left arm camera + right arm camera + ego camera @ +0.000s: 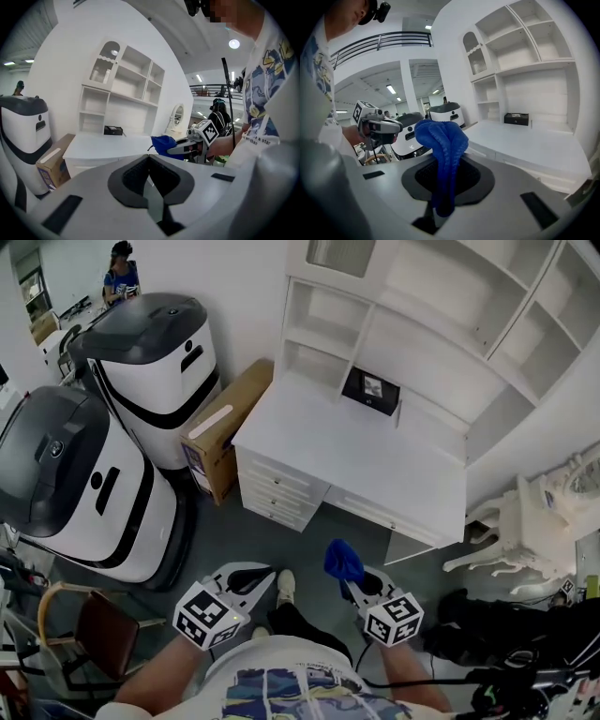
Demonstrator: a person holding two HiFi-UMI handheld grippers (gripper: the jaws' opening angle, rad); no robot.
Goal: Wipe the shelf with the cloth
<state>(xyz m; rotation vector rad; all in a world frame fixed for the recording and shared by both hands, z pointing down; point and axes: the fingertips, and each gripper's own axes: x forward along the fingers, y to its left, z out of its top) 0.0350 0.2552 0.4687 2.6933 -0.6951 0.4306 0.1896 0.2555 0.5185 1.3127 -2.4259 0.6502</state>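
In the head view, a blue cloth is being held bunched in the closed fingers of the right gripper, low and right of centre. It is hanging in the air, well short of the white worktop. The left gripper is being carried at lower centre-left, near the right one but apart from it. The shelf unit is rising from the worktop's far side at upper right, with a small black box lying at its foot. A cardboard box is leaning at the worktop's left end, and the left of the frame is being crowded by two large white-and-grey machines. Open floor is being left only straight ahead.

In the left gripper view, its fingers are being shown pressed together at the tips, with nothing between them. The cloth is being seen just right of centre, beyond them.

In the right gripper view, the cloth is being pinched low in its folds, and the bulk is standing up above the fingers in a loose lump. It is judged light, soft and limp. A deep hold in the bunch is being favoured, so that a broad pad is being offered to the surface. The shelf bays are being bounded by thin uprights and boards, so room for the gripper body is judged tight there. The black box is likely needing to be skirted.
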